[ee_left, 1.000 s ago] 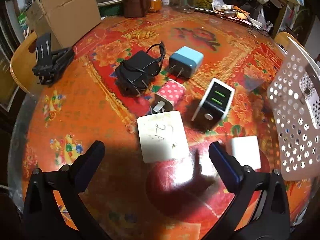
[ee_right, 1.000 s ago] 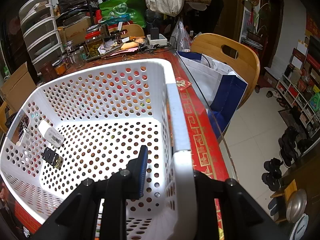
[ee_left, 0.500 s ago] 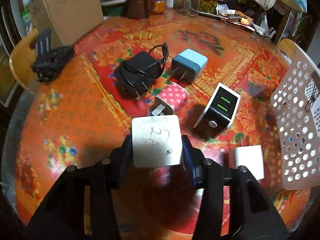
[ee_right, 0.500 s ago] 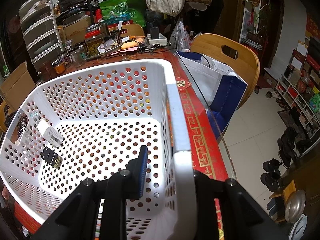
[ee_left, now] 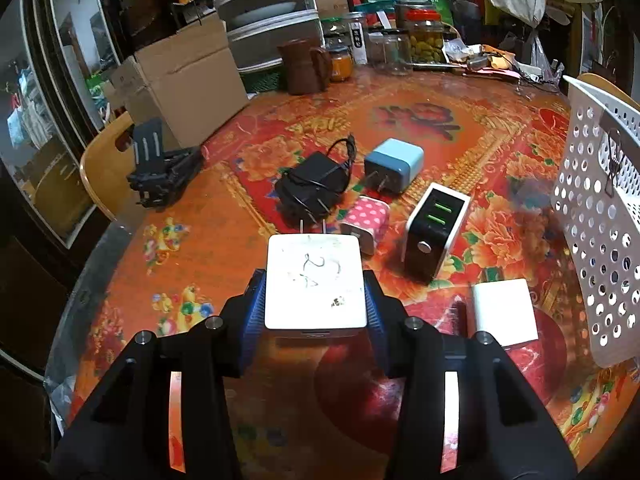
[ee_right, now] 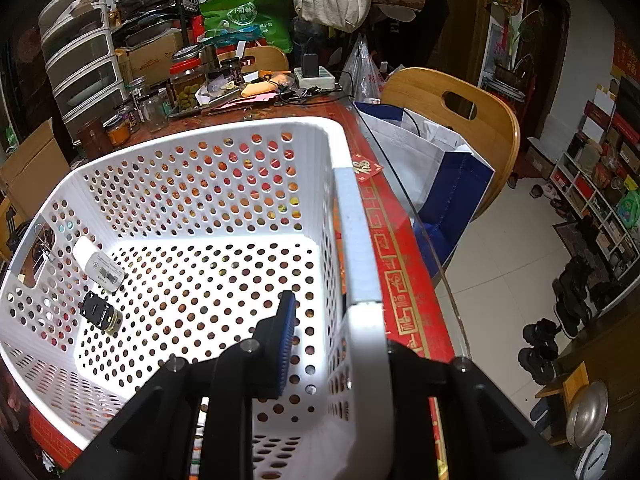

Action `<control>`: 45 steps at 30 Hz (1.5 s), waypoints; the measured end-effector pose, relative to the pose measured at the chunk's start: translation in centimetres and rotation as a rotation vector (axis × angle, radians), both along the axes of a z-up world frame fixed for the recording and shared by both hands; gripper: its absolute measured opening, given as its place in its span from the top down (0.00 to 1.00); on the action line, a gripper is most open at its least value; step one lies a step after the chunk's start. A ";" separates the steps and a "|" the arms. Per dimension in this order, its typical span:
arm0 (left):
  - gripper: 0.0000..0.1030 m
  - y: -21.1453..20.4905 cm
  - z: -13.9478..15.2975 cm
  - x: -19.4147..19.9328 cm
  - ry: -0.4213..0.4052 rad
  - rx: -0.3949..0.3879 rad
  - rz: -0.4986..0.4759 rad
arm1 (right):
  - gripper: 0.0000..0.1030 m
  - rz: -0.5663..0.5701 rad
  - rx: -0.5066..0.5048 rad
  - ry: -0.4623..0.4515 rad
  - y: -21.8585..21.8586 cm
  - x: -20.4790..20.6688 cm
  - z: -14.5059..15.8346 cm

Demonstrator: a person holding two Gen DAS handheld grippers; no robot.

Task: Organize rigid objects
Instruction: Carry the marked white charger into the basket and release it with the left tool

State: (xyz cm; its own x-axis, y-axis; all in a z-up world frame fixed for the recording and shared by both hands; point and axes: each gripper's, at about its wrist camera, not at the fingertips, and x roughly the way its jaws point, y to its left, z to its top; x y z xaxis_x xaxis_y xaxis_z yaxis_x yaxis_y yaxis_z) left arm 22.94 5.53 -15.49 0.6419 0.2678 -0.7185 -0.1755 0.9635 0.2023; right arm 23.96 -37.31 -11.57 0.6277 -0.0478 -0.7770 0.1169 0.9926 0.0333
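Since a second ago the left tool point(ee_left: 315, 296) has shut on the white charger point(ee_left: 315, 282) and lifted it off the worktop point(ee_left: 168, 264). The basket point(ee_left: 600, 216) lies to the charger's right; the right tool point(ee_right: 340, 344) clamps the basket's rim.

Glossy glass sheet over the floral table point(ee_left: 460, 128). Smooth matt white plastic charger point(ee_left: 315, 282), scuffed and ink-marked, between ribbed blue pads point(ee_left: 253, 304). At the right gripper point(ee_right: 328, 344), perforated white plastic basket point(ee_right: 362, 248), satin sheen.
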 end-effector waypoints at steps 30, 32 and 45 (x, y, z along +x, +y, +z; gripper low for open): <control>0.58 -3.6 6.7 -1.7 -0.128 0.157 -0.026 | 0.78 0.009 0.003 -0.008 0.3 0.0 0.0; 0.58 -4.0 7.4 -1.9 -0.138 0.165 -0.030 | 0.78 0.008 0.003 -0.007 0.3 0.0 0.0; 0.58 -11.1 13.7 -2.1 -0.237 0.247 -0.155 | 0.78 0.009 0.003 -0.008 0.4 0.0 0.0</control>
State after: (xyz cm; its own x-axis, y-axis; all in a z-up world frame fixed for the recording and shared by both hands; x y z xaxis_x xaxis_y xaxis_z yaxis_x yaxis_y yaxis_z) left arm 20.80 -5.61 -1.76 0.8289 0.3013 -0.4713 -0.1014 0.9096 0.4030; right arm 23.94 -36.94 -11.58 0.6339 -0.0399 -0.7724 0.1081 0.9934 0.0374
